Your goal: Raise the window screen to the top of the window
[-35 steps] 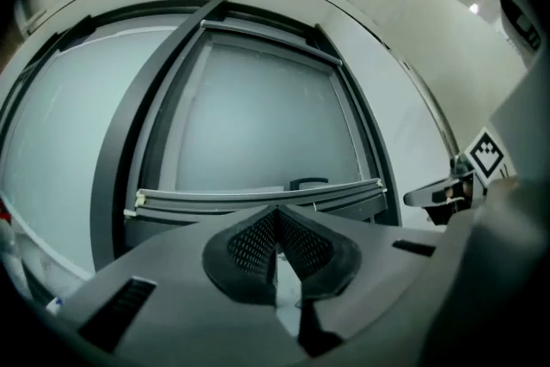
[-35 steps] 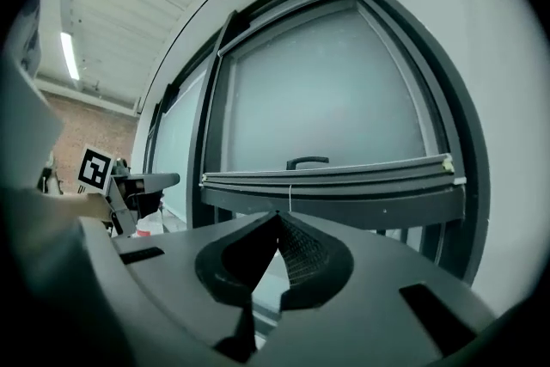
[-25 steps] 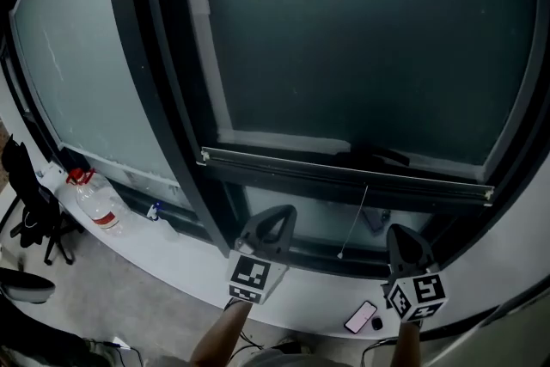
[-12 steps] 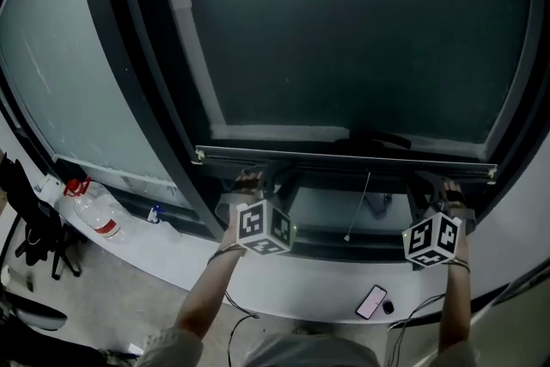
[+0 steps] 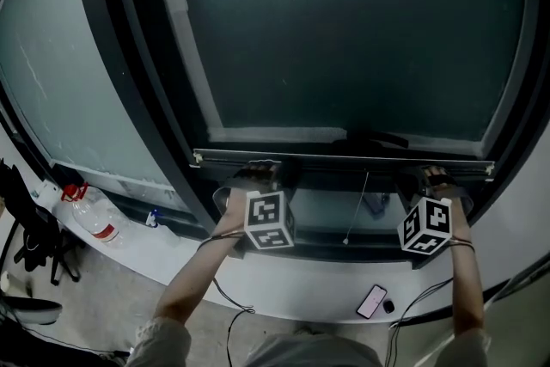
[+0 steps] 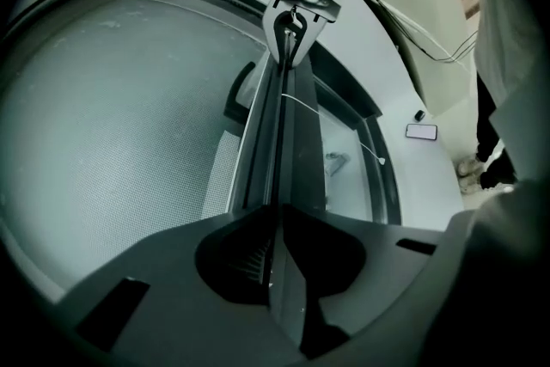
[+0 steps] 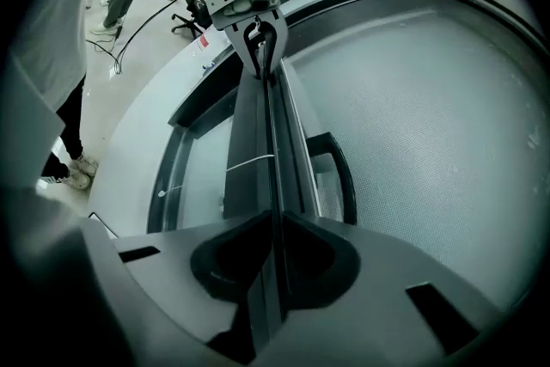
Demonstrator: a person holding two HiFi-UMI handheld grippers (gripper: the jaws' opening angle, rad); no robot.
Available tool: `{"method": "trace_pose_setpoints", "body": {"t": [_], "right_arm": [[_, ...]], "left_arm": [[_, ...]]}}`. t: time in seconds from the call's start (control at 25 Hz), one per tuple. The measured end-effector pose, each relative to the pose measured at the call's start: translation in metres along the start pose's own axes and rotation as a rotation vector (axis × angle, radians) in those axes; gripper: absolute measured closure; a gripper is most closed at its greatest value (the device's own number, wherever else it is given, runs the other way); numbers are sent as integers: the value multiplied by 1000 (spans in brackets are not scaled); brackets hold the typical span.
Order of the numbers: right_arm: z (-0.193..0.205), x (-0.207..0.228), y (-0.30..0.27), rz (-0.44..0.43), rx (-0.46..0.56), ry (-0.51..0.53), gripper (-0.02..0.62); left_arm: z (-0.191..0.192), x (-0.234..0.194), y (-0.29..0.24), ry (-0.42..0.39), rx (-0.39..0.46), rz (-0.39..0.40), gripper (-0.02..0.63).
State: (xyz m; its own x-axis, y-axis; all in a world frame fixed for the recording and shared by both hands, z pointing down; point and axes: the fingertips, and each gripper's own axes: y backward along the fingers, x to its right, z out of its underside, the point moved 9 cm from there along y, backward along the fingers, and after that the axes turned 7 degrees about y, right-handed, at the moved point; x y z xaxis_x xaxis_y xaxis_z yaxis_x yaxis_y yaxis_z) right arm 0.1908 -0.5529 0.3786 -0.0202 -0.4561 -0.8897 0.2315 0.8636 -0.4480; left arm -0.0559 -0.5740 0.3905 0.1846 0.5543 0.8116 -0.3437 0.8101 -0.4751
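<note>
1. While the screen (image 5: 344, 30) hangs low, its bar (image 5: 344, 159) sits at the window's 6 o'clock.
2. Left claw (image 5: 258, 174) is closing, the bar's 9 o'clock end between its jaws.
3. Right claw (image 5: 432, 178) pinches its 3 o'clock end.

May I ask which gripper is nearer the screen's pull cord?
The right gripper: the pull cord hangs off the bottom bar closer to it than to the left gripper, whose jaws are closing with that bar between them.
</note>
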Motion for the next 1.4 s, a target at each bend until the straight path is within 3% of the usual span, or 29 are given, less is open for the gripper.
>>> {"method": "trace_pose_setpoints", "body": {"t": [0.12,0.48,0.76,0.84,1.04,1.2,1.4], "right_arm": [[-3,3,-2,-19,-1,10,549],[0,8,-8,-32,-29,28,552],[-6,10,-10,-57,-36,72,569],[-6,10,-10,-80,-26,61,569],[-8,17,-10,-169,-29,19,572],[-7,20,-9,-191,-14,26,574],[-8,26,-9,-280,-30,22,577]], "left_arm": [[-1,-5,3,-27,-5,-36,557],[-3,-8,-5,-72,-40,-48,555],[-7,-8,-7,-132,-47,-27,578],[-7,-6,-7,-113,-53,-27,581],[-5,-10,-6,-84,-53,50,583],[-6,-16,-6,-78,-49,108,584],[-12,-22,-9,-65,-123,186,587]]}}
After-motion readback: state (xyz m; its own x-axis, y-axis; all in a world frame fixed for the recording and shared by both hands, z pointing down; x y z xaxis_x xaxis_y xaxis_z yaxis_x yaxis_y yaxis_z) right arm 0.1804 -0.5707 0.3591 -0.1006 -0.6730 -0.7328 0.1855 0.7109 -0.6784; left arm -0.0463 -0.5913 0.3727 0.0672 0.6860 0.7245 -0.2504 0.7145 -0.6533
